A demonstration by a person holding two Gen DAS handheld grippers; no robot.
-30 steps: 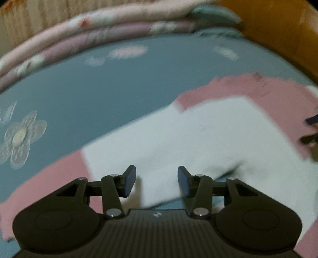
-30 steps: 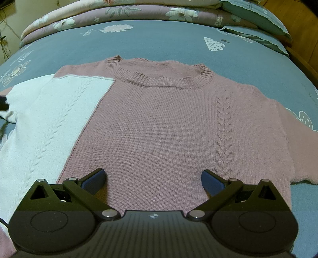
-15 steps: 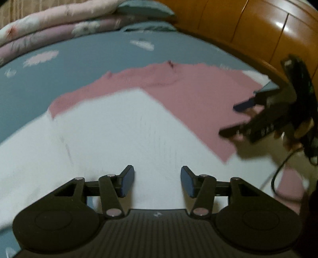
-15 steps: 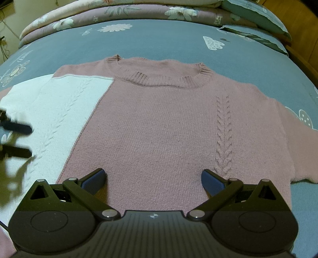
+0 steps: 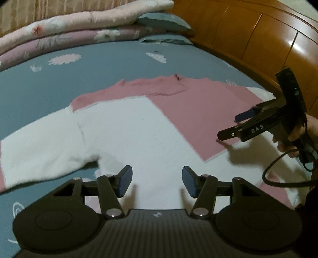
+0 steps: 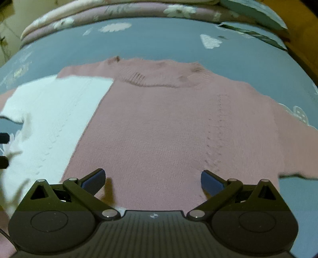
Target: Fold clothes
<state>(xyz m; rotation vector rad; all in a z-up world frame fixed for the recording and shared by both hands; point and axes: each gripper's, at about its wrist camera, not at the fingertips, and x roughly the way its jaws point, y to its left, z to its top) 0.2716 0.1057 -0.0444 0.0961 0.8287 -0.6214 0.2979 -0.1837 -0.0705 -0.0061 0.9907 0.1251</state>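
Note:
A pink and white knit sweater (image 6: 159, 129) lies flat on the blue bedspread, neck away from me, with a white panel and sleeve (image 5: 49, 150) on its left side. It also shows in the left wrist view (image 5: 198, 107). My left gripper (image 5: 156, 181) is open and empty just above the sweater's white hem. My right gripper (image 6: 153, 181) is wide open and empty just above the pink hem. The right gripper also shows from the side in the left wrist view (image 5: 234, 126), held in a hand.
A blue floral bedspread (image 6: 159, 43) covers the bed. Folded pink quilts (image 5: 79, 29) and blue-green pillows (image 6: 254, 13) are stacked at the far end. A wooden headboard (image 5: 258, 39) runs along the right. A black cable (image 5: 278, 178) hangs from the right gripper.
My left gripper has swung right from the white sleeve to the white hem, and its jaws stand wider apart. My right gripper has pushed forward a little over the pink hem.

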